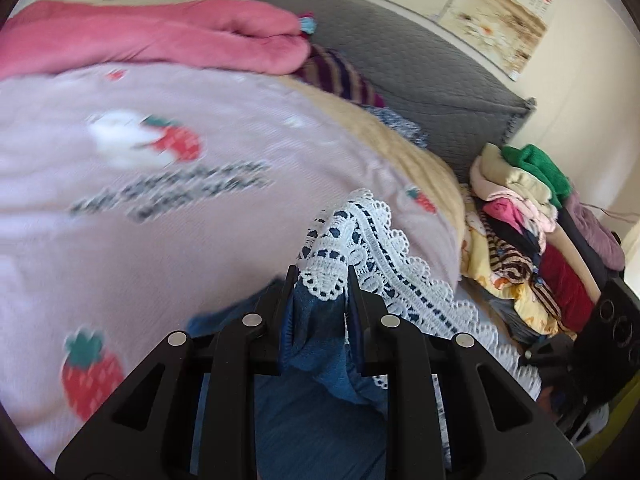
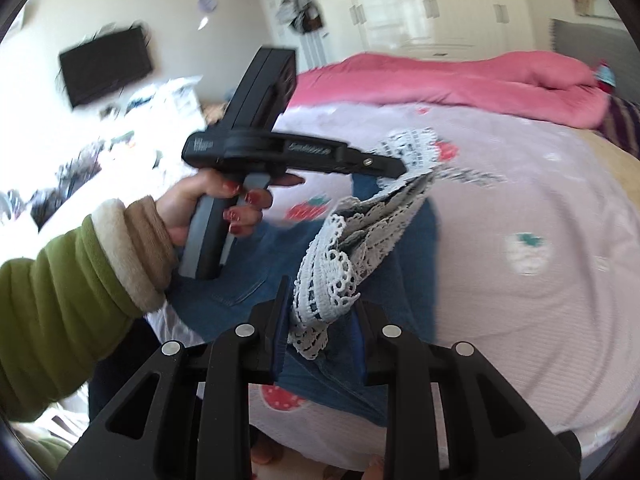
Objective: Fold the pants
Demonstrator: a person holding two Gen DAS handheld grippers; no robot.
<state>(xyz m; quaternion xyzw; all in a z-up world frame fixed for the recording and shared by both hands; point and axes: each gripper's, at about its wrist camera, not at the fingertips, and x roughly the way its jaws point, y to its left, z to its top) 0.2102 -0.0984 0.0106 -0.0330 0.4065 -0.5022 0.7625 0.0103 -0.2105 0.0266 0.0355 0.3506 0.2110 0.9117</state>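
Both claws, left gripper (image 1: 322, 280) and right gripper (image 2: 322, 300), pinch the lace hem (image 2: 340, 248) of the pants (image 2: 248, 276), lifted over the bedspread (image 2: 520, 320) near its front edge. Thin lace may slip out, spoiling the fold.

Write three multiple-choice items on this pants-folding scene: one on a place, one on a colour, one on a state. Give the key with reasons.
1. Where does the pink blanket lie?
A. at the far side of the bed
B. on the floor
C. on the clothes pile

2. What colour is the lace trim on the pants?
A. red
B. white
C. green

3. What is the left gripper doing?
A. standing open over the sheet
B. holding a hanger
C. pinching the lace hem

Key: 1 A, it lies beyond the strawberry sheet. 2 B, white lace edges blue denim. 3 C, its fingers close on the hem.
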